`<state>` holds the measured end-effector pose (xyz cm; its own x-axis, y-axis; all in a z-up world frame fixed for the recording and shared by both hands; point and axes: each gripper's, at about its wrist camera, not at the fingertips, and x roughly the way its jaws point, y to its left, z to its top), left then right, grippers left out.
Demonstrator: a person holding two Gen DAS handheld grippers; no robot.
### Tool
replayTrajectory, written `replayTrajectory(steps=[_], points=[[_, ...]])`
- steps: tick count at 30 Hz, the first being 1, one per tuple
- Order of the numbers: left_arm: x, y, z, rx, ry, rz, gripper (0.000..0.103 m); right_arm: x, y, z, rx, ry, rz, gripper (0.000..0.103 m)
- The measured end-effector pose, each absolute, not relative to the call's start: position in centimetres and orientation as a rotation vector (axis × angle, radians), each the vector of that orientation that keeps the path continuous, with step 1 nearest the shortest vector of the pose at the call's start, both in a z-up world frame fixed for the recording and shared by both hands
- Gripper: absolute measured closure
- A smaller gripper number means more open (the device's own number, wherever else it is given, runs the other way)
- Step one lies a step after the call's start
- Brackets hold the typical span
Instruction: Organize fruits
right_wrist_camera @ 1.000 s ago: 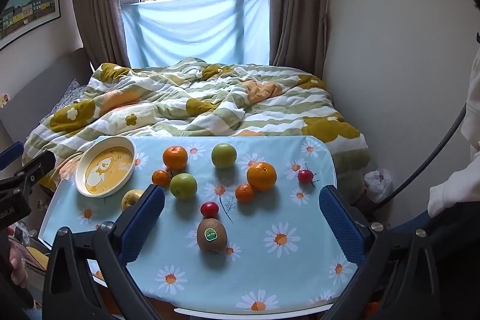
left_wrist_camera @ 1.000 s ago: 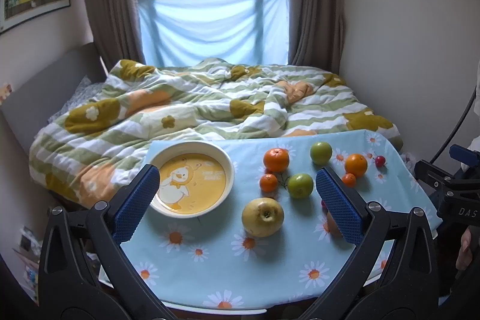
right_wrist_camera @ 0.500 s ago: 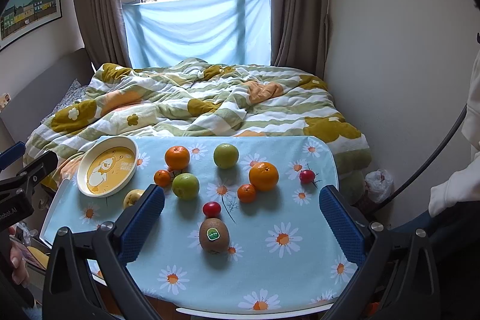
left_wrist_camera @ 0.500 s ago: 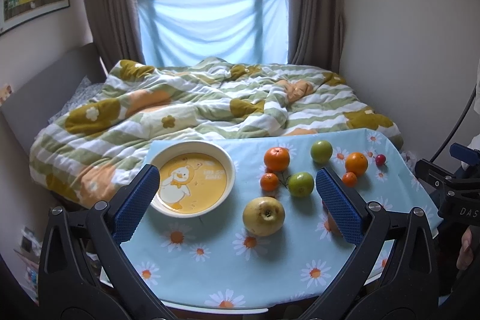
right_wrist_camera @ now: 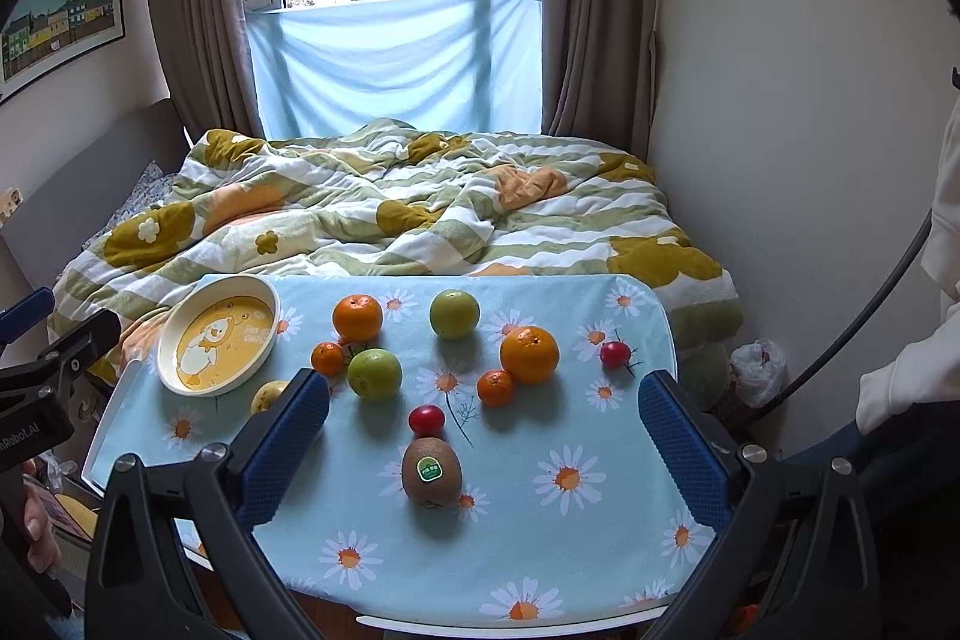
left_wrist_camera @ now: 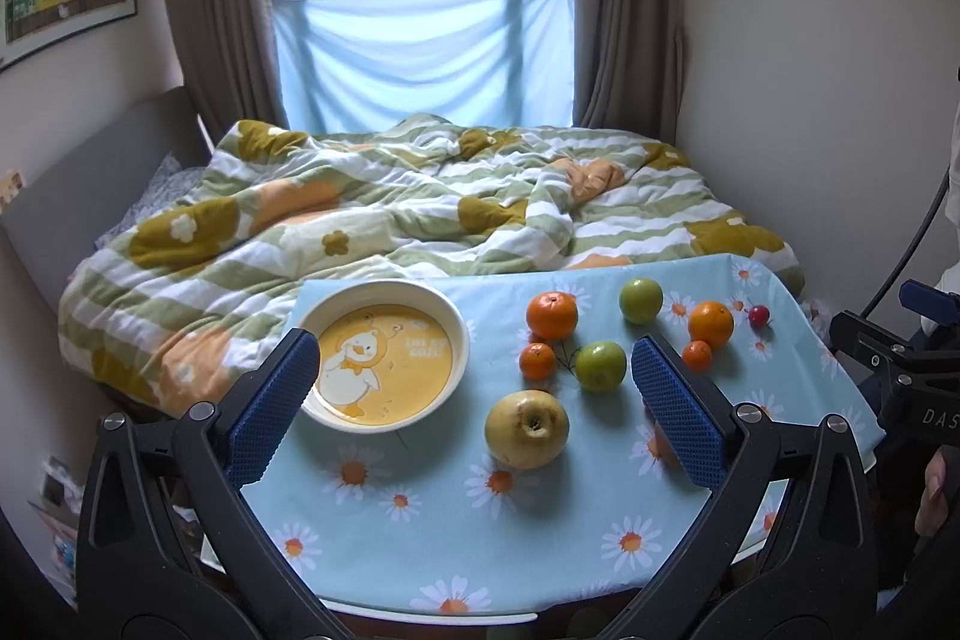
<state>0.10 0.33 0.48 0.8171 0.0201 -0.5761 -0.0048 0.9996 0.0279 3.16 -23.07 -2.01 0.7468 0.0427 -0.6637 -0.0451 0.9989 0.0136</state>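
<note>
A cream plate with a yellow duck print (left_wrist_camera: 384,358) (right_wrist_camera: 219,334) lies empty at the table's left. Fruit is scattered over the daisy tablecloth: a yellow pear (left_wrist_camera: 527,427) (right_wrist_camera: 268,395), two big oranges (right_wrist_camera: 357,317) (right_wrist_camera: 529,353), two small mandarins (right_wrist_camera: 327,358) (right_wrist_camera: 495,387), two green apples (right_wrist_camera: 375,373) (right_wrist_camera: 454,313), two small red fruits (right_wrist_camera: 426,419) (right_wrist_camera: 614,354) and a stickered kiwi (right_wrist_camera: 431,472). My left gripper (left_wrist_camera: 477,394) hovers open before the pear. Above the kiwi, my right gripper (right_wrist_camera: 483,430) is open too. Neither holds anything.
The small table (right_wrist_camera: 636,466) stands at the foot of a bed with a green striped quilt (right_wrist_camera: 390,208). Walls close in on the right, with a plastic bag (right_wrist_camera: 756,361) on the floor there. A person's white sleeve (right_wrist_camera: 900,388) shows at the right edge.
Both grippers have crept slightly forward toward the table; the fruit and plate have stayed where they were.
</note>
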Motion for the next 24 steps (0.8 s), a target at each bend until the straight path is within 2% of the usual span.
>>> replayTrajectory(steps=[24], points=[[0.0, 0.32, 0.52, 0.028, 0.612, 0.013, 0.0, 3.08, -22.96, -1.88, -0.001, 0.72, 0.048, 0.0]])
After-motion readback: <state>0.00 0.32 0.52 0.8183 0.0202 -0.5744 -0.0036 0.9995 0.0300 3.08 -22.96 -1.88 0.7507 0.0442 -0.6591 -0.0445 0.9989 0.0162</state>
